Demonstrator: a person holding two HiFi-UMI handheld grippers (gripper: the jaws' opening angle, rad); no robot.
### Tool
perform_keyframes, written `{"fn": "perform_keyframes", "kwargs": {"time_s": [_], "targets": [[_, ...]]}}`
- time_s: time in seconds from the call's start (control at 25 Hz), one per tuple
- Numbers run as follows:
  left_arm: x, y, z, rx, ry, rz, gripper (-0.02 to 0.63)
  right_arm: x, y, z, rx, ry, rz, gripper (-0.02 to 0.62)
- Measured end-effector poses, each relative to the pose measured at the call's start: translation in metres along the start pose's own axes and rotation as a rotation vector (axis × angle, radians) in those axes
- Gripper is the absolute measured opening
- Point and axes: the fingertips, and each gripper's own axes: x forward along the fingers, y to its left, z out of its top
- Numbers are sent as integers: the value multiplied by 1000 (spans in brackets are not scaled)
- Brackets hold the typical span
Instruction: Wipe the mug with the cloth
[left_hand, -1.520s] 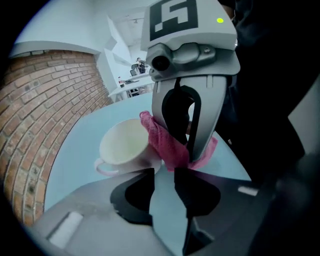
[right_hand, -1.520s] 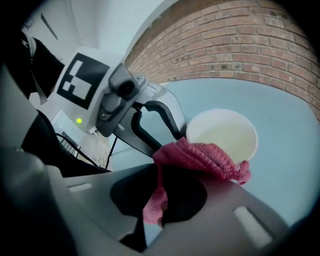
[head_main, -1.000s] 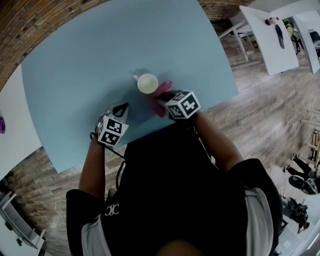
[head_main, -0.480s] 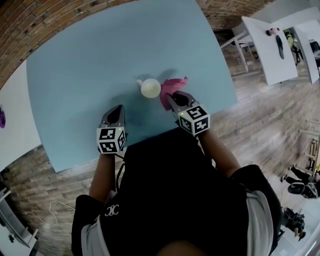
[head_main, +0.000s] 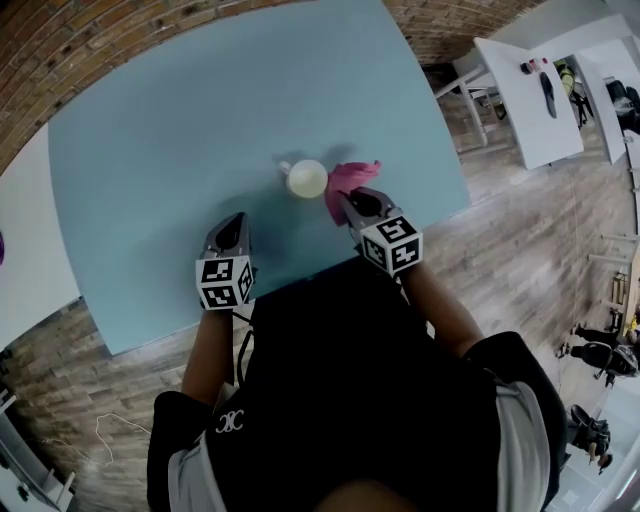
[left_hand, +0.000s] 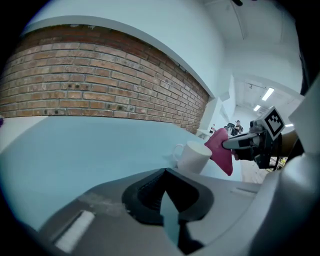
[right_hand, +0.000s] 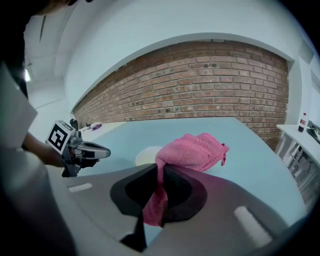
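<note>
A white mug (head_main: 306, 178) stands upright on the light blue table (head_main: 180, 130), its handle toward the far left; it also shows as the mug (left_hand: 195, 157) in the left gripper view. My right gripper (head_main: 352, 199) is shut on a pink cloth (head_main: 346, 180), which hangs in the air just right of the mug; in the right gripper view the cloth (right_hand: 192, 151) bunches out past the jaws and hides most of the mug (right_hand: 146, 156). My left gripper (head_main: 233, 229) is shut and holds nothing, near the table's front edge, left of and nearer than the mug.
A brick wall (left_hand: 100, 85) runs behind the table. White tables (head_main: 525, 90) with small items stand to the right on a wooden floor (head_main: 520, 230). The table's front edge (head_main: 300, 280) lies just under both grippers.
The right gripper has lifted the pink cloth off the table and now holds it up beside the mug. The left gripper straightened and moved slightly forward. The camera view shifted a little.
</note>
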Motion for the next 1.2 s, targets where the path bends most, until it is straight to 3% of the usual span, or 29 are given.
{"fn": "perform_keyframes", "kwargs": {"time_s": [0.32,0.6,0.96,1.2], "targets": [[-1,-8,-1,2,5,2,6,-12,-10,2,-35,16,-3,38],[-3,-28,8,-6,4,89,6,-22,-42,2,-75,7,72,38],[23,-112,-16,-73,9,254,6,-41,-129,-9,-124,-23,216,38],[41,-185,-18,-151,-36,364,6,-72,-178,-11,-149,-64,345,38]]}}
